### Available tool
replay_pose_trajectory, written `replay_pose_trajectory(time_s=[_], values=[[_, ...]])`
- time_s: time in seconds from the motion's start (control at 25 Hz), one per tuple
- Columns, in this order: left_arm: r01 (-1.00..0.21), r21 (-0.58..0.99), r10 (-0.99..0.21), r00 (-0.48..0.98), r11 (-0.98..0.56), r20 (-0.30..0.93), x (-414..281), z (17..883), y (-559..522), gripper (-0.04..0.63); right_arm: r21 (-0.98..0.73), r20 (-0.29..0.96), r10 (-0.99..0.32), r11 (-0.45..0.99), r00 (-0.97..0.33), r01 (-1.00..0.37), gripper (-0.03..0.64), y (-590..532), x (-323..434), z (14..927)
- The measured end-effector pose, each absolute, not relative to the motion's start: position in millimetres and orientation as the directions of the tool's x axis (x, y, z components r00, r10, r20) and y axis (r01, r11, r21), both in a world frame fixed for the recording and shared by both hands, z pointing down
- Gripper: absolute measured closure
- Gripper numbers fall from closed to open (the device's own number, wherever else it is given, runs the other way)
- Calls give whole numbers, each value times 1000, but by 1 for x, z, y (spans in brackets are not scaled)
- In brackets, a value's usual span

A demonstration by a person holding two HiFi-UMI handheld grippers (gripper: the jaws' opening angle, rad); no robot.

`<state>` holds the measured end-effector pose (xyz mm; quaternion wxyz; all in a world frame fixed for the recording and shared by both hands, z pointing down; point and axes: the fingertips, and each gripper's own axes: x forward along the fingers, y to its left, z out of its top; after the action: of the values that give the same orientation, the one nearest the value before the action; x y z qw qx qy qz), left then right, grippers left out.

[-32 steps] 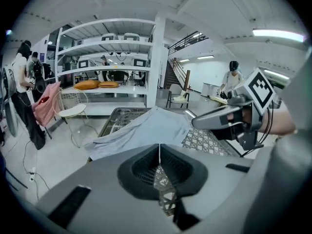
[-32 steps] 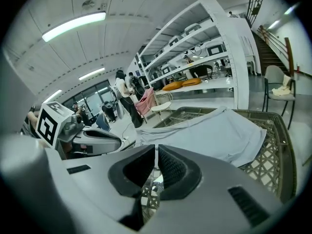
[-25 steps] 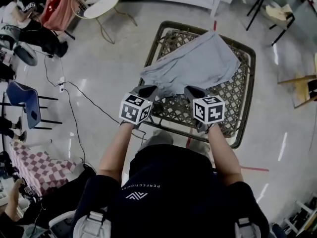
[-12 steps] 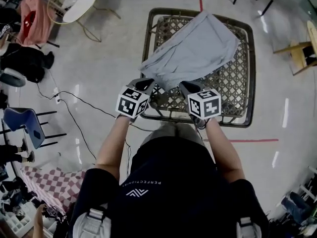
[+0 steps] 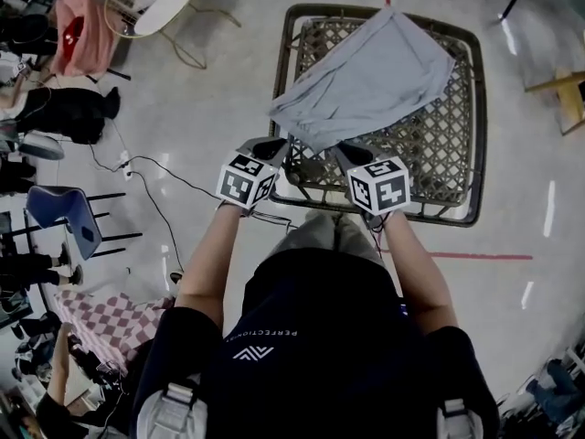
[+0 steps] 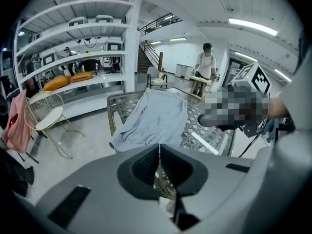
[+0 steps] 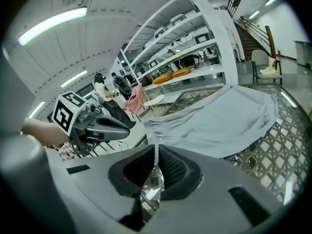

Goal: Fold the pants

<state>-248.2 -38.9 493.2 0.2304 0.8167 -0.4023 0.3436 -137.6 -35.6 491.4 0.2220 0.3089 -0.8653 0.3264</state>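
Light grey pants (image 5: 370, 76) lie spread slantwise over a woven lattice table (image 5: 457, 167). Their near edge comes down between my two grippers. My left gripper (image 5: 280, 144) is at the near left part of that edge, jaws together. In the left gripper view the cloth (image 6: 156, 116) reaches right to the jaw tips, with a thin pale strip pinched between the pads. My right gripper (image 5: 339, 150) stands a hand's width to the right, also shut, with the pants' edge (image 7: 219, 123) meeting its tips. Both point forward and downward.
The table's dark frame (image 5: 277, 80) stands on a pale floor with a red tape line (image 5: 475, 256). A cable (image 5: 155, 204) runs across the floor at left. A round wire chair (image 5: 160, 3) and a blue chair (image 5: 69, 222) stand to the left. A person (image 6: 207, 65) stands far behind the table.
Both grippers have shifted a little and sunk toward the table's near edge, staying shut at the pants' near edge. The pants keep nearly the same lie on the table.
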Motion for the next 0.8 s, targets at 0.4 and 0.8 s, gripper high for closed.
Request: replay_pose_trajectory(time_s=[0.4, 0.8], values=[[-727, 89, -463, 522, -681, 717, -252, 494, -78, 578, -422, 580, -418, 580, -699, -697, 571, -39, -159, 493], [-490, 86, -255, 588, -868, 768, -268, 516, -111, 555, -344, 680, -435, 522, -590, -781, 519, -44, -200, 520]])
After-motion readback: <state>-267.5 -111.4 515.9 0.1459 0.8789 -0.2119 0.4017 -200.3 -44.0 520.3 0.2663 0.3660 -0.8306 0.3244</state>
